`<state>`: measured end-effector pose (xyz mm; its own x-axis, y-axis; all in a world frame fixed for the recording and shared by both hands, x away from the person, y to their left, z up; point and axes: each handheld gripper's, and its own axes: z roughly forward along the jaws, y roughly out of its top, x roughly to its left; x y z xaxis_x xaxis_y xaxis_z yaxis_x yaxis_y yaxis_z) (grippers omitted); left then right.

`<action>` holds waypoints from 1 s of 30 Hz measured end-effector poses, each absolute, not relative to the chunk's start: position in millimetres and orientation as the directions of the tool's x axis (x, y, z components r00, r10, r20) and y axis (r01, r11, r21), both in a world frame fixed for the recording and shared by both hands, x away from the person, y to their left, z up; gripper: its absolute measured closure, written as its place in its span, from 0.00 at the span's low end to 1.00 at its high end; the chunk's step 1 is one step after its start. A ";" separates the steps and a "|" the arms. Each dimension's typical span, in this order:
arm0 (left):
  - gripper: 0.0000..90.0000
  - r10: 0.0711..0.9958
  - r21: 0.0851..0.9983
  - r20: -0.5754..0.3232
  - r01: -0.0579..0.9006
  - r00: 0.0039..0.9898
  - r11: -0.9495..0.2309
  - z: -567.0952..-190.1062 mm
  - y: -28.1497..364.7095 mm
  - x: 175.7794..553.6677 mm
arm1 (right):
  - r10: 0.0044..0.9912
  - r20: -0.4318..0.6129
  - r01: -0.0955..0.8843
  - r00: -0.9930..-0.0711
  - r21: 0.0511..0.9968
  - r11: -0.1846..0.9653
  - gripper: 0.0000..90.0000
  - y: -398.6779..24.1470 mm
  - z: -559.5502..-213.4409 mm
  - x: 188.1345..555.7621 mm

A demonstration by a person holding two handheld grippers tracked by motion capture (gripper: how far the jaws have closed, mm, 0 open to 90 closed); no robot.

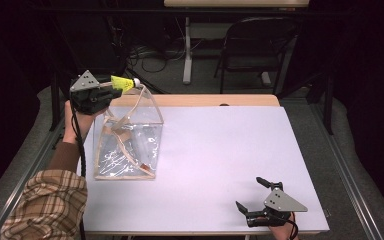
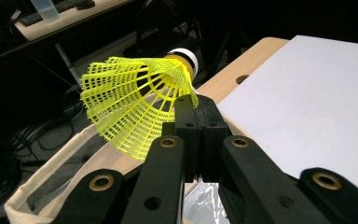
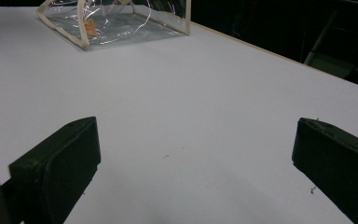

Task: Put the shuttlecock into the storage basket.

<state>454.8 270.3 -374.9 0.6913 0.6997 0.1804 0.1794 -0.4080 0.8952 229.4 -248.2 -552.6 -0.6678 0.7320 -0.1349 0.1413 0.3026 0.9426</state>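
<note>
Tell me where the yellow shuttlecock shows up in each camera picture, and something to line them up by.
High view: the shuttlecock sits upper left, in the left claw, above the clear bag.
Left gripper view: centre left, its yellow skirt pinched between the shut jaws, white-banded tip pointing away.
Right gripper view: not in it; the bag lies at the top left.
Shared landmark: the bag's cream trim, bottom left in the left gripper view.

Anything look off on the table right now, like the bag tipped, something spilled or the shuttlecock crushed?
Nothing spilled. The clear bag slumps, its top corner pulled toward the left tool. That tool pinches the yellow shuttlecock by the skirt's edge, and the mesh looks slightly squashed there. The right tool rests open on the white table.
</note>
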 end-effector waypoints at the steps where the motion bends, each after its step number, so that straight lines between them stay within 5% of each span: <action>1: 0.99 0.701 0.895 0.181 0.180 0.690 -0.408 -375.3 270.4 454.7 | 0.732 -0.135 0.142 -0.668 0.942 0.303 0.01 -248.2 -552.6 229.4; 30: 0.99 0.700 0.861 0.166 0.244 0.695 -0.446 -395.6 273.2 461.0 | 0.733 -0.137 0.140 -0.666 0.942 0.304 0.01 -247.9 -552.3 229.1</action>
